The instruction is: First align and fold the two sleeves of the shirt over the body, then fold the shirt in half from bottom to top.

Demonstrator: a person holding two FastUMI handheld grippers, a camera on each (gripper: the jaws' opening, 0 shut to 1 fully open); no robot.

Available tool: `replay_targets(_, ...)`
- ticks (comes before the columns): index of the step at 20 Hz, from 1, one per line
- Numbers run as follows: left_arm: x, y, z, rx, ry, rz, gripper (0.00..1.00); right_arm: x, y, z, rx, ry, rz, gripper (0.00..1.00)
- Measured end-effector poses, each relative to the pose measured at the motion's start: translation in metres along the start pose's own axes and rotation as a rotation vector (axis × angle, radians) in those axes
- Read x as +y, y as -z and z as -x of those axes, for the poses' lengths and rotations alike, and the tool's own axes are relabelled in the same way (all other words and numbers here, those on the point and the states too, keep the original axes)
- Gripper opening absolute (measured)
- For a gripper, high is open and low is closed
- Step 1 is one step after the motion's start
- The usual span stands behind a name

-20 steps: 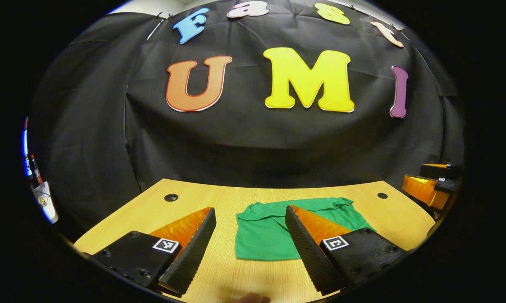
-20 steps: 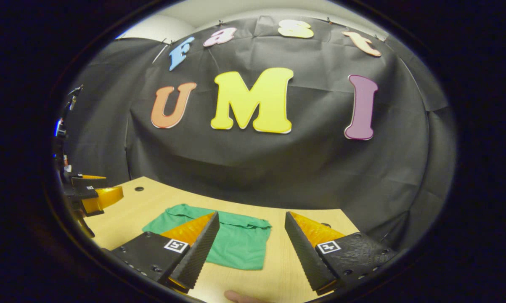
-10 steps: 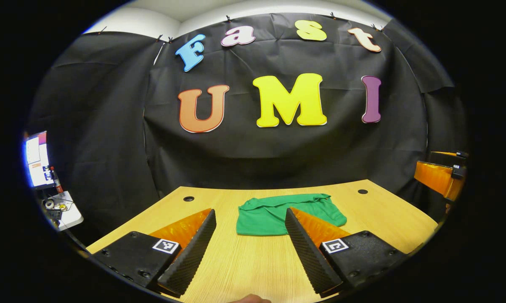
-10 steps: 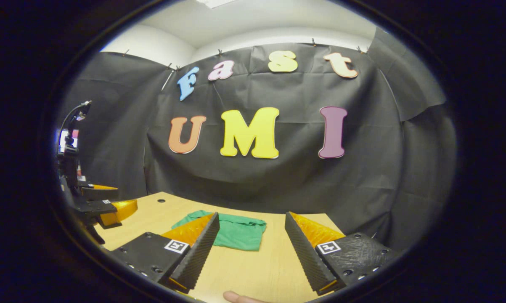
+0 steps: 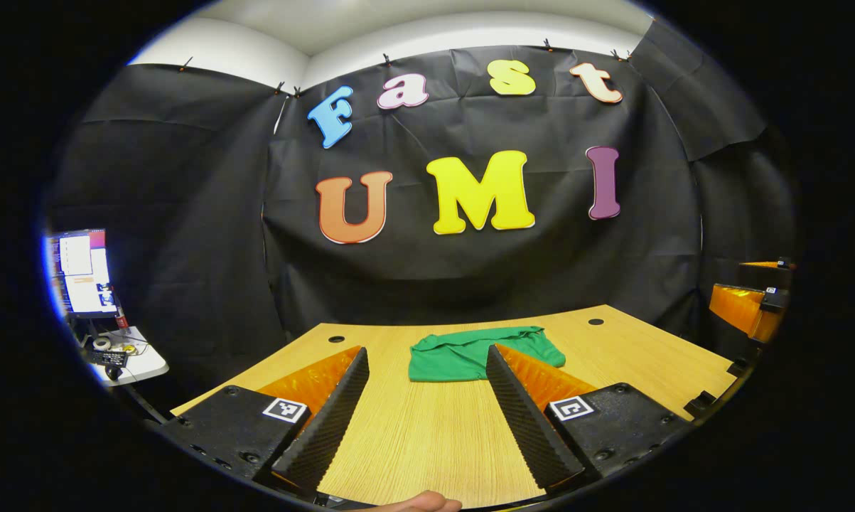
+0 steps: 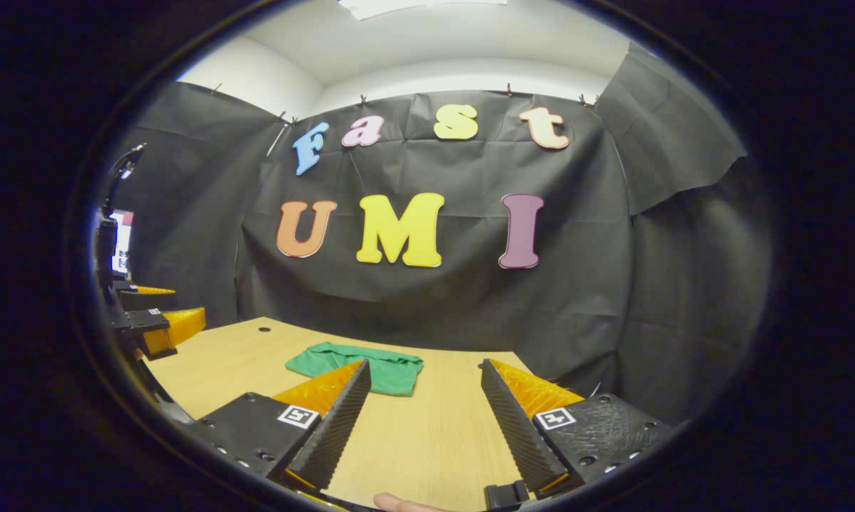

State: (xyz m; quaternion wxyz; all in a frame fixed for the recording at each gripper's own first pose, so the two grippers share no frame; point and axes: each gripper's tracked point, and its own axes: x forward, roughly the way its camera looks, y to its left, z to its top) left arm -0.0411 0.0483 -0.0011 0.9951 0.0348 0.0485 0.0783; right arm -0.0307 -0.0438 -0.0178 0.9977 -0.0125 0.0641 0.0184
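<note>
Shirt point(image 5: 478, 353), green and folded, lies on the wooden table point(image 5: 427, 434); left gripper point(image 5: 427, 409) and right gripper point(image 6: 420, 419) both gape apart, holding nothing.

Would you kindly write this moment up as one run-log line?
shirt: folded, flat on table | left tool: open, holding nothing | right tool: open, holding nothing | fold: looks done
</note>
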Motion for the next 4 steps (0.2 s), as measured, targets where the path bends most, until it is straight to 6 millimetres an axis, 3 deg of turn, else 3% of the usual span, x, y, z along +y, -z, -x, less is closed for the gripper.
replay_targets(4,-0.02,0.022,-0.002,0.042,0.086,0.072,1.0,-0.002,0.004,-0.001,0.01,0.015,0.075,0.95)
